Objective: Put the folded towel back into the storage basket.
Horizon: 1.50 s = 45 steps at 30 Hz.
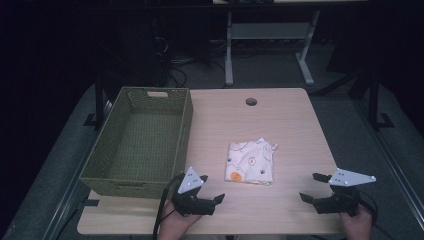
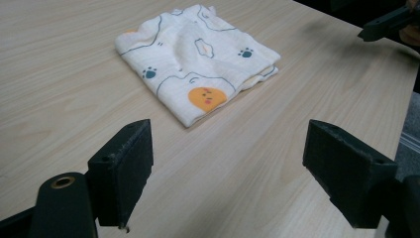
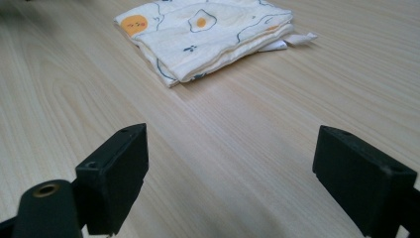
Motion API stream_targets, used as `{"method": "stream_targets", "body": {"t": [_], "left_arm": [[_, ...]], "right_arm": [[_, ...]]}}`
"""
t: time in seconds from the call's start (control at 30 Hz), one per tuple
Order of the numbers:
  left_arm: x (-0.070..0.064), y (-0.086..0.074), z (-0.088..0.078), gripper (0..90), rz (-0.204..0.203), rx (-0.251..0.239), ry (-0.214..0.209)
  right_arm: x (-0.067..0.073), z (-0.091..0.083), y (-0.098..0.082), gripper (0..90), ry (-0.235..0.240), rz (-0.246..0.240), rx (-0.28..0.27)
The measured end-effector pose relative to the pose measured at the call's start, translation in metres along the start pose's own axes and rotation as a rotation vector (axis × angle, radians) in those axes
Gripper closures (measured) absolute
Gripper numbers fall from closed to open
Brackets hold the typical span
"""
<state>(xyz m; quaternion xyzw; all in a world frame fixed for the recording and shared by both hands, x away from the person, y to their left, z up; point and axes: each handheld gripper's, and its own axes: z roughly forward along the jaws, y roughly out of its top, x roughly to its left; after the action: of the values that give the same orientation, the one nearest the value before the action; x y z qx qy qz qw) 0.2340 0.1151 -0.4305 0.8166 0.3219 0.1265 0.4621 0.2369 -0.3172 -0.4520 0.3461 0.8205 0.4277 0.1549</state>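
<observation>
A folded cream cloth (image 1: 251, 162) printed with eggs, paw marks and an orange face lies flat near the middle of the wooden table (image 1: 280, 120). My left gripper (image 1: 212, 189) rests near the front edge, just left of the cloth, jaws wide open with nothing between them. In the left gripper view the cloth (image 2: 198, 59) lies ahead of the open jaws. My right gripper (image 1: 312, 187) sits at the front right, also open and empty. From the right gripper view the cloth (image 3: 208, 32) lies ahead and a little left.
A green woven basket (image 1: 186, 125) with nothing inside stands on the left part of the table. A round cable hole (image 1: 251, 101) sits near the far edge. Beyond the table are desk legs and cables on a dark floor.
</observation>
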Motion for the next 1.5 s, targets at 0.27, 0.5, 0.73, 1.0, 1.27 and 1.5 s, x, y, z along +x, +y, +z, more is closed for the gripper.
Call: {"method": "stream_targets", "body": {"t": [0.27, 0.5, 0.73, 1.0, 1.27, 1.5], "left_arm": [[-0.003, 0.011, 0.013, 17.0, 0.014, 0.03, -0.029], [-0.004, 0.029, 0.037, 16.7, 0.059, 0.092, -0.045], [-0.005, 0.036, 0.055, 16.7, 0.069, 0.134, -0.042], [-0.006, 0.052, 0.079, 16.7, 0.09, 0.174, -0.045], [-0.002, 0.064, 0.099, 17.5, 0.086, 0.19, -0.031], [0.002, 0.075, 0.116, 20.4, 0.098, 0.211, -0.009]], "right_arm": [[-0.001, -0.001, 0.0, 13.5, -0.006, 0.003, -0.008], [-0.001, 0.0, 0.0, 13.5, -0.001, -0.007, -0.003], [-0.002, 0.001, 0.0, 13.5, -0.001, -0.003, -0.001], [-0.003, 0.0, 0.0, 13.5, 0.003, 0.002, -0.01], [-0.003, 0.0, 0.0, 13.5, 0.009, 0.001, -0.011], [-0.004, -0.001, 0.0, 13.5, 0.009, -0.002, -0.019]]}}
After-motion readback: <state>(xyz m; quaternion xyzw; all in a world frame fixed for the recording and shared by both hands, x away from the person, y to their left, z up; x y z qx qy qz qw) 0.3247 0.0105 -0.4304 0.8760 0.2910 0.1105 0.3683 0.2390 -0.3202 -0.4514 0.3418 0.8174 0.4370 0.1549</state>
